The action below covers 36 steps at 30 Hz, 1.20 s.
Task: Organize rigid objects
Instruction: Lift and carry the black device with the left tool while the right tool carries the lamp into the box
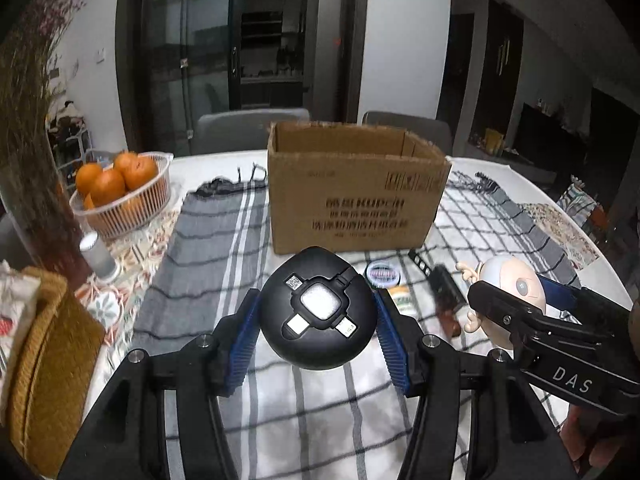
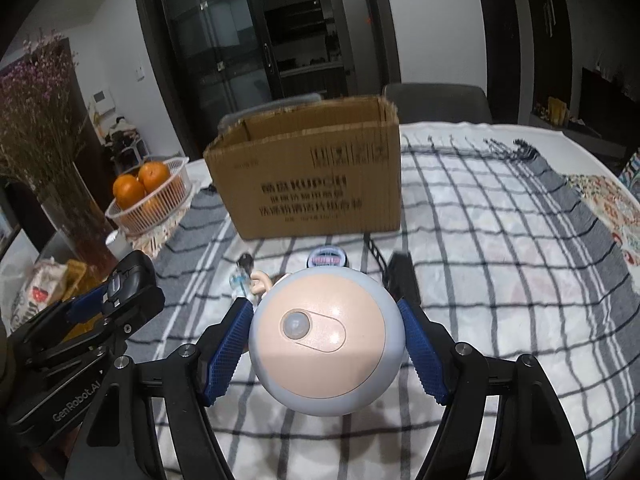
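My left gripper [image 1: 318, 326] is shut on a round black cable reel [image 1: 318, 312] with white plug ends on its face, held above the checked cloth. My right gripper [image 2: 326, 342] is shut on a round pale-blue and peach night light [image 2: 325, 338] with small antlers; it also shows in the left wrist view [image 1: 516, 288]. An open cardboard box [image 1: 354, 188] stands just beyond both, also seen in the right wrist view [image 2: 316, 176]. On the cloth before the box lie a small round tin [image 1: 383, 275], a black bar-shaped object [image 1: 442, 284] and a small packet [image 1: 404, 298].
A white basket of oranges [image 1: 120, 196] and a vase of dried flowers [image 1: 36, 168] stand at the left. A small white cylinder [image 1: 98, 256] and a woven yellow item [image 1: 44, 364] are at the near left. Grey chairs [image 1: 248, 128] stand behind the table.
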Each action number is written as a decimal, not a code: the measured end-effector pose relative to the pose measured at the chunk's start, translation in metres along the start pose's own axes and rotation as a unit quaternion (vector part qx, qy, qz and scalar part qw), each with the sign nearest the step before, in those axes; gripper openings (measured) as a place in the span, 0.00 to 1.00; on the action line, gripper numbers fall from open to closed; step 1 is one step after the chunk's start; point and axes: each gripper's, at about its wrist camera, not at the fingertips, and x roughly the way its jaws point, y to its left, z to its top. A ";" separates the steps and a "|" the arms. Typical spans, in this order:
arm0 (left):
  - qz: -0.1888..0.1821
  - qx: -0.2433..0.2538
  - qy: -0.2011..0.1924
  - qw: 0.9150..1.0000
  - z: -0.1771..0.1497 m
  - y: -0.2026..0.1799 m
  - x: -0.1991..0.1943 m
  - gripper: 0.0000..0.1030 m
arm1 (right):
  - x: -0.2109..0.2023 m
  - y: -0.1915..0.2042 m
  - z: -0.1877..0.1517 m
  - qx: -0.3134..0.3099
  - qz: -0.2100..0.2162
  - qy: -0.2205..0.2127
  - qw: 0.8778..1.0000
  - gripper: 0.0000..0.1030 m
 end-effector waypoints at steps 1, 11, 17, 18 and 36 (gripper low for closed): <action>-0.002 0.001 -0.004 1.000 0.004 0.000 -0.001 0.53 | -0.002 0.000 0.004 0.001 0.000 -0.005 1.000 0.72; -0.009 0.017 -0.036 0.999 0.041 -0.004 -0.006 0.53 | -0.013 -0.001 0.038 -0.001 -0.005 -0.038 0.999 0.72; -0.016 0.019 -0.049 0.998 0.066 -0.003 -0.005 0.53 | -0.017 0.000 0.060 -0.006 -0.008 -0.060 0.998 0.72; -0.017 0.020 -0.051 0.998 0.069 -0.003 -0.005 0.53 | -0.018 0.001 0.065 -0.008 -0.008 -0.064 0.998 0.72; -0.018 0.032 -0.053 0.998 0.124 0.002 0.028 0.53 | 0.009 0.002 0.128 -0.013 -0.007 -0.071 0.997 0.72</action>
